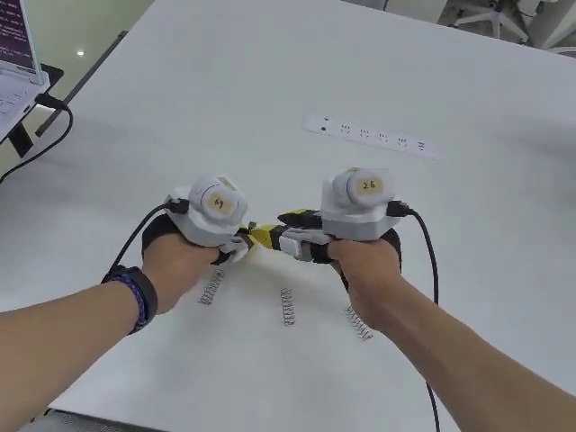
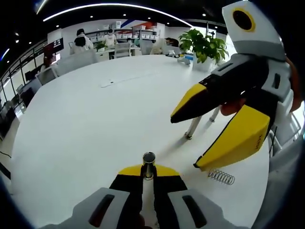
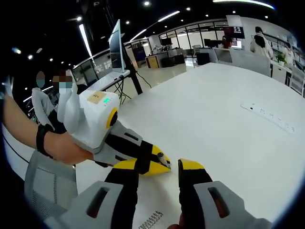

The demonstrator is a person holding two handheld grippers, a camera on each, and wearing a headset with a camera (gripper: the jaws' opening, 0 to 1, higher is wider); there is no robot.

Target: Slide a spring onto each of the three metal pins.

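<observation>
My left gripper is shut on a short metal pin, whose round end pokes out between the yellow tips. The right gripper faces it with its jaws open, one on each side of the left gripper's tips. In the right gripper view the pin sits just ahead of the gap of the right gripper, with nothing held. From the left gripper view the right gripper comes in open from the right. Three springs lie on the white table below my hands.
A white power strip lies further back on the table. A laptop and a black cable sit past the table's left edge. People sit at desks far off in the room.
</observation>
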